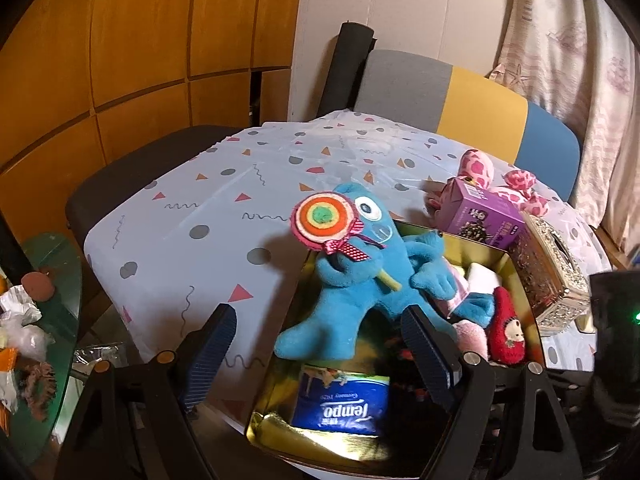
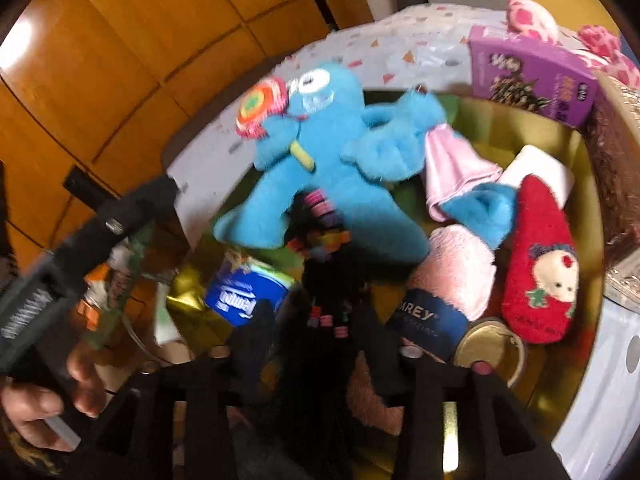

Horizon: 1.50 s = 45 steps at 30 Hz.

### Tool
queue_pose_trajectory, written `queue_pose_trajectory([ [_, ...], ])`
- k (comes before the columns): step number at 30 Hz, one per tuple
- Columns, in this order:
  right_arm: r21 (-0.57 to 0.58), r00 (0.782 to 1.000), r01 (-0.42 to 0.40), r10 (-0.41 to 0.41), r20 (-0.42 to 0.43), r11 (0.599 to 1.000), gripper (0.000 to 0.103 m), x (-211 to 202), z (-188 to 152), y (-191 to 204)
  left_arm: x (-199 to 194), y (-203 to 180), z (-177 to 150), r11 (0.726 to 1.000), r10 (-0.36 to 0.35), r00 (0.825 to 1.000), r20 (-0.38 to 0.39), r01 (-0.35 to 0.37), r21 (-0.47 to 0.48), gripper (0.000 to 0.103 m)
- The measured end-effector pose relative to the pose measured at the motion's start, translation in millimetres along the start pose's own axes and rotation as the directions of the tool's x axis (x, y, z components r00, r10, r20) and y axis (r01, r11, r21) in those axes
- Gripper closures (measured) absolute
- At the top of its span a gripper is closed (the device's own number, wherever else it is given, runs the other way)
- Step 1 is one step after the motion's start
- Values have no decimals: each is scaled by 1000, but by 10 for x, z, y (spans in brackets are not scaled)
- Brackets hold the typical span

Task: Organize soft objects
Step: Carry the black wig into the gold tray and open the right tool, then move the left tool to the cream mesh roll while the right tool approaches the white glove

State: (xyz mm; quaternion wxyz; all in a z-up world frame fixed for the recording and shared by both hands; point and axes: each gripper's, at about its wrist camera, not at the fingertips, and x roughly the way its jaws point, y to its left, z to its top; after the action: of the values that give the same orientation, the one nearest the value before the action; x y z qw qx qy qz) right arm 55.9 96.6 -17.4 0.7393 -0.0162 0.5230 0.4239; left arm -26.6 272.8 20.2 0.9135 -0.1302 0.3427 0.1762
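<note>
A table with a light cloth (image 1: pixel 192 208) full of little triangles and dots fills most of the left wrist view. A chair (image 1: pixel 480 104) with grey, yellow and blue stripes stands behind it.

On the near right part of the table sits a big gold tin (image 1: pixel 516 280). The soft things are inside it. The biggest is a blue plush toy (image 1: pixel 360 280) with one big eye. It leans on the far left rim of the tin and holds a round felt lollipop (image 1: pixel 322 220). Beside it lie a red strawberry toy (image 2: pixel 540 264), a pink fluffy cloth (image 2: pixel 456 268), a shiny pink cloth (image 2: pixel 452 168) and a blue tissue pack (image 1: pixel 344 404).

Just behind the tin stands a purple box (image 1: pixel 480 216). A pink spotted plush (image 1: pixel 516 188) lies behind that box. A shiny silver tissue box (image 1: pixel 556 276) sits to the right of the tin, touching its rim.

The left gripper (image 1: pixel 320 344) hangs over the near left edge of the tin. Its jaws stand wide apart and hold nothing. A person's hand (image 2: pixel 36 412) grips its handle.

The right gripper (image 2: pixel 320 328) points down into the tin. A dark thing with pink and purple beads (image 2: pixel 324 216) hangs between its fingers. The picture is too blurry to tell if the fingers press on it.
</note>
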Motion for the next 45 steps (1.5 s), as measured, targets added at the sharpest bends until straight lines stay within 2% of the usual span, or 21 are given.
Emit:
queue_pose_trajectory([
  [2,18,999,-4,4,45,1000,51,-138,-9,-30,-11,-30,-2,1000,-5,1000,2,5,6,18],
  [5,27,996,13,-15,93,1000,50,-326,-24,-75,-48,-70,4,1000,-16,1000,8,16,10,18],
  [12,27,978,128,-130,165,991,50,-670,-157,-207,-121,-243,-24,997,-53,999,10,52,48,18],
  [16,37,956,213,-216,198,976,50,-837,-235,-323,-175,-397,-50,993,-83,996,12,82,79,18],
  [22,119,925,285,-305,228,951,50,-1172,-343,-678,-228,-671,-87,981,-131,991,6,129,143,18],
  [27,209,891,347,-391,230,914,50,-1422,-458,-1056,-274,-925,-150,964,-174,985,-8,172,201,18],
  [33,329,846,417,-494,199,847,50,-1683,-674,-1524,-299,-1220,-219,938,-219,975,-31,219,268,18],
  [42,481,800,449,-578,158,753,50,-2022,-1012,-2010,-271,-1544,-329,903,-265,961,-76,275,329,18],
  [45,542,775,452,-613,154,708,50,-2177,-1073,-2173,-267,-1630,-371,892,-274,958,-90,288,349,18],
])
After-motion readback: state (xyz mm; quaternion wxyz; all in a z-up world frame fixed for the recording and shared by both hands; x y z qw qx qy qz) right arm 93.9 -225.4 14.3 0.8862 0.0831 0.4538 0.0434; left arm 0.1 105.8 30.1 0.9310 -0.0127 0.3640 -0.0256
